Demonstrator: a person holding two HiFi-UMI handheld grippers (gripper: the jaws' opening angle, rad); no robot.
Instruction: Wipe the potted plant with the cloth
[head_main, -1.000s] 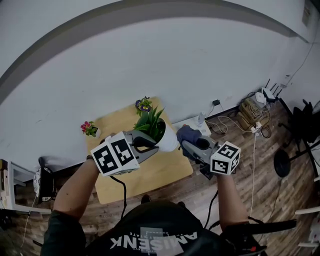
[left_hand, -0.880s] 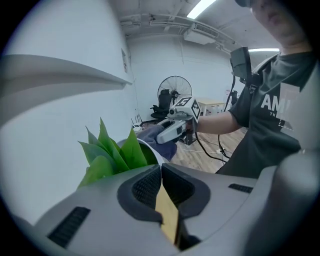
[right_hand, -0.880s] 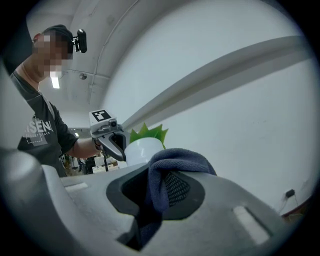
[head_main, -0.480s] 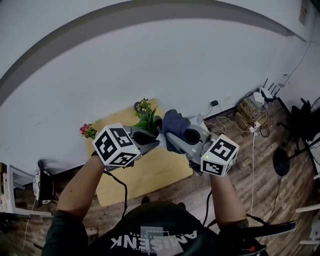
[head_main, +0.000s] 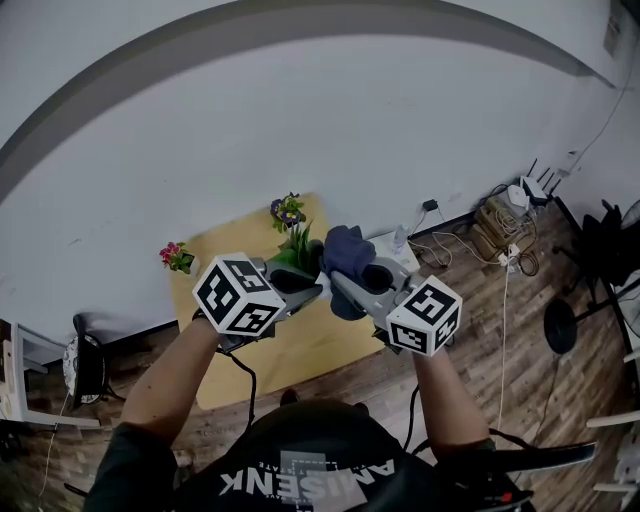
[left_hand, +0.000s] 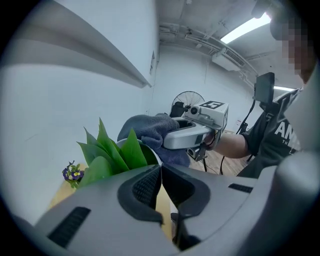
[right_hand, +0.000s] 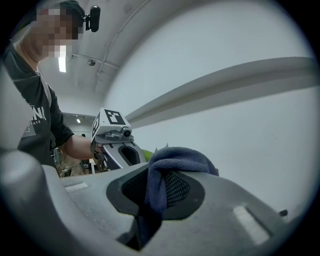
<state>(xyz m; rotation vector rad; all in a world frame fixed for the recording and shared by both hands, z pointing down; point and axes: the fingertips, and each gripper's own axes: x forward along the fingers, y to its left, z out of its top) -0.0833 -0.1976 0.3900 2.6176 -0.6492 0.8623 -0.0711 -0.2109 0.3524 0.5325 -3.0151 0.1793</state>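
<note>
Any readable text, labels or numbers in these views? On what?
"AN": start of white print on the shirt, left gripper view; rest cut off.
Shirt print in head and right gripper views: too distorted or small to read.
Marker cubes: square patterns only, no characters.
Wall sign: too small to read.

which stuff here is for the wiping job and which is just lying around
In use: potted plant, dark blue cloth, left gripper, right gripper.
Lying about: purple-flower pot, pink-flower pot, wooden table, floor cables.
</note>
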